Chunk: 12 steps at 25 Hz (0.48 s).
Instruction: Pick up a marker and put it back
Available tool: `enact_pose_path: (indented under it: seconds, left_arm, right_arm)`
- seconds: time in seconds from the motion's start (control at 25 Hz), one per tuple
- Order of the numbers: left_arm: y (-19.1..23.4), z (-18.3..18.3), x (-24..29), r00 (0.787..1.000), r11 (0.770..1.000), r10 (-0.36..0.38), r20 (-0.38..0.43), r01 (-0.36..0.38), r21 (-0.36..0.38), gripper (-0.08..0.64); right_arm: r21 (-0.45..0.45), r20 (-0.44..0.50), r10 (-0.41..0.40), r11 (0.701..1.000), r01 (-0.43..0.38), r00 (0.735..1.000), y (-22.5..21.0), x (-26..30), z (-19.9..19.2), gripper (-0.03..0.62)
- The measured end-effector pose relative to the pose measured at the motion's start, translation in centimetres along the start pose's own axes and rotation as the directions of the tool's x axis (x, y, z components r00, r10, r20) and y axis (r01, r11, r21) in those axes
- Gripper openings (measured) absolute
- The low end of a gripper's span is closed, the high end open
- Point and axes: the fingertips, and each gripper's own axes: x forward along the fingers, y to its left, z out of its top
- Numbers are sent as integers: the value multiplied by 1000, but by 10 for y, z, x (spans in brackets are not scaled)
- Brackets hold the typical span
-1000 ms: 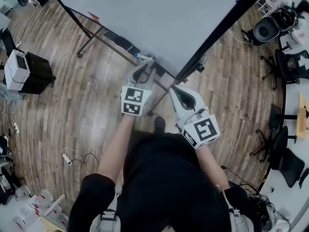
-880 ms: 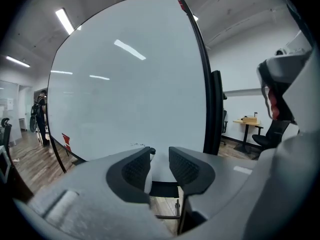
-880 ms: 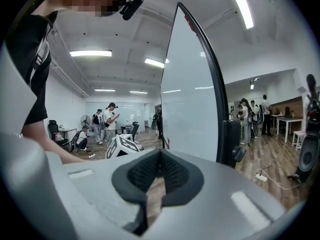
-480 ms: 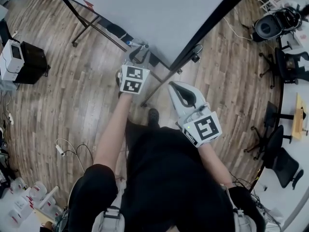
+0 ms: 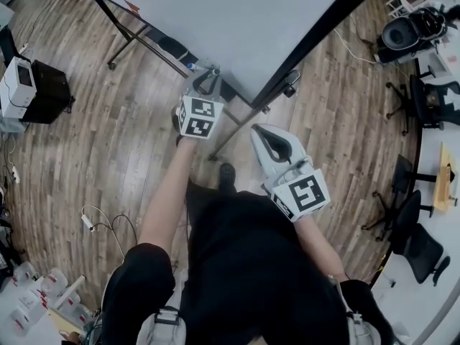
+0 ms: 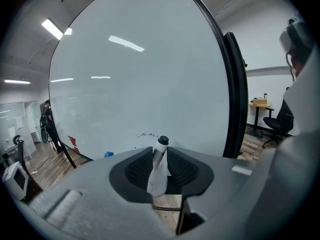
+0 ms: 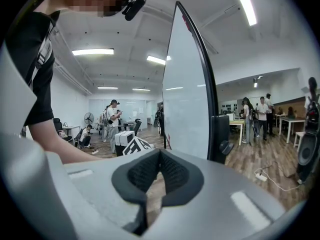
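Observation:
A white marker [image 6: 159, 170] with a black cap stands between the dark pads of my left gripper [image 6: 160, 153], cap pointing away at the whiteboard [image 6: 140, 84]. The jaws have just been closing, and both pads press on the marker. In the head view my left gripper [image 5: 208, 75] is at the whiteboard's lower edge, by its ledge [image 5: 175, 51]. My right gripper [image 5: 261, 130] hangs lower and to the right, beside the board's black frame. In the right gripper view its pads meet at the tips [image 7: 160, 154] with nothing between them.
The whiteboard [image 5: 237, 20] stands on a black frame with legs [image 5: 129, 45] on the wooden floor. A blue object [image 6: 108, 154] lies near the ledge. Office chairs [image 5: 424, 92] and desks are at the right, a white machine [image 5: 16, 85] at the left, and several people are far behind.
My left gripper has moved toward the whiteboard's lower edge and now points more steeply down. The right gripper has stayed almost in place.

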Motion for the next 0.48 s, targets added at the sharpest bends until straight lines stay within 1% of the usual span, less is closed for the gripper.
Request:
enact_pose_path:
  seconds: [0.2,0.48]
  left_arm:
    - [1,1,-1,1000,1000,15,-1,-15,20,89]
    - [0,10,-9,999,999,30,15,-30,15,77]
  right_arm:
    - [3,4,4,1000,-4,1000,-2,0,-1,2]
    - [5,19,17,1000,-18,1000,-5,-4,2,2]
